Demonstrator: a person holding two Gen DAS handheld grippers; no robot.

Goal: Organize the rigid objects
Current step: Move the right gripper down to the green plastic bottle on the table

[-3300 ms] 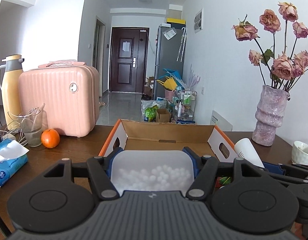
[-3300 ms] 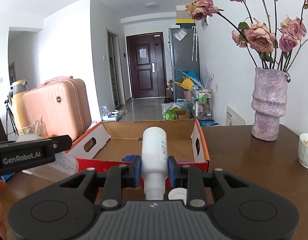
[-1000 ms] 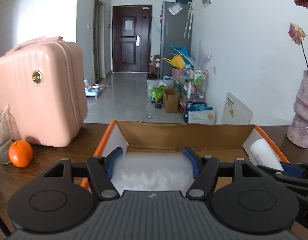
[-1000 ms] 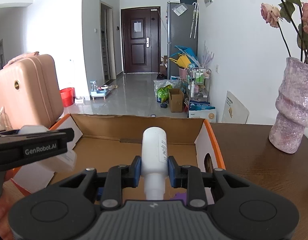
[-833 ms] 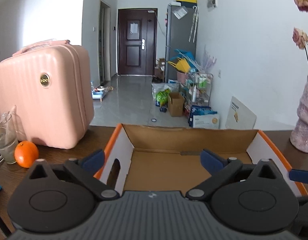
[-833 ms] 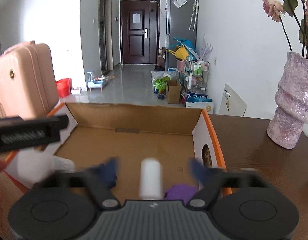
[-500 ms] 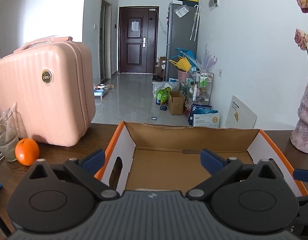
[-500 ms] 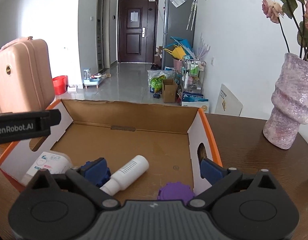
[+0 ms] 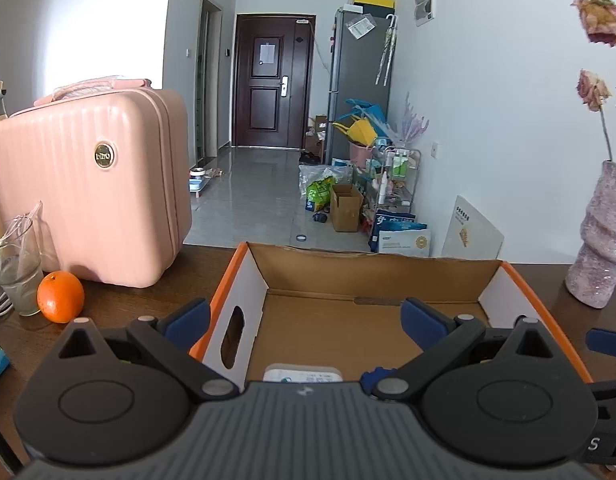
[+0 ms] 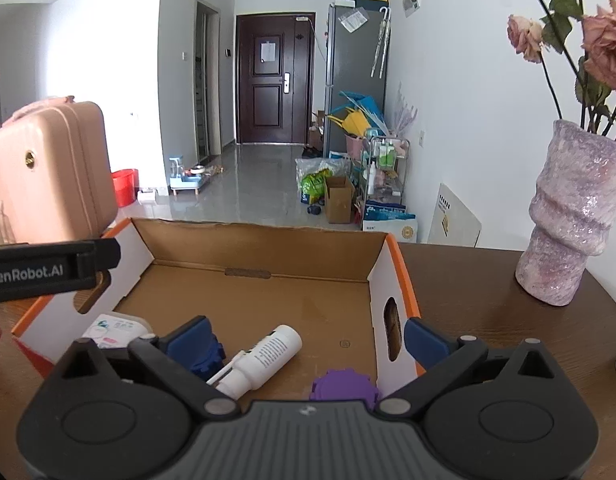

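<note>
- Left wrist view: the left gripper (image 9: pixel 304 320) hangs over the near edge of the open cardboard box with orange rims and white outer walls (image 9: pixel 388 270), tilted somewhat downward. Its jaws stand wide apart with nothing between the blue pads (image 9: pixel 187 319); one pad lies outside the box's left wall, the other over the brown corrugated floor.
- Just below the gripper's ribbed grey body, the top of a white plastic container with a printed label (image 9: pixel 302 374) shows on the box floor, and a bit of a blue toothed piece (image 9: pixel 373 374) beside it.
- Left of the box, on the dark wooden worktop (image 9: pixel 120 300), stand a ribbed pink hard-shell case (image 9: pixel 88 192), a round orange (image 9: pixel 61 297) and a clear glass (image 9: pixel 16 276); a textured lilac ceramic vase (image 9: pixel 600 248) stands to the right.
- Right wrist view: the right gripper (image 10: pixel 308 338) also tilts down over the box (image 10: pixel 264 246); its jaws are opening, and nothing is between them.
- Beneath them a smooth white plastic bottle with fine print (image 10: pixel 260 360) lies on its side on the box floor, free of both pads. A purple toothed gear-like disc (image 10: pixel 344 388) lies near the right wall, and the blue toothed piece (image 10: pixel 206 360) sits partly behind the left pad.
- The white container (image 10: pixel 114 330) lies in the near left corner.
- The left gripper's black finger, lettered "GenRobot.AI", (image 10: pixel 48 268) reaches in from the left edge.
</note>
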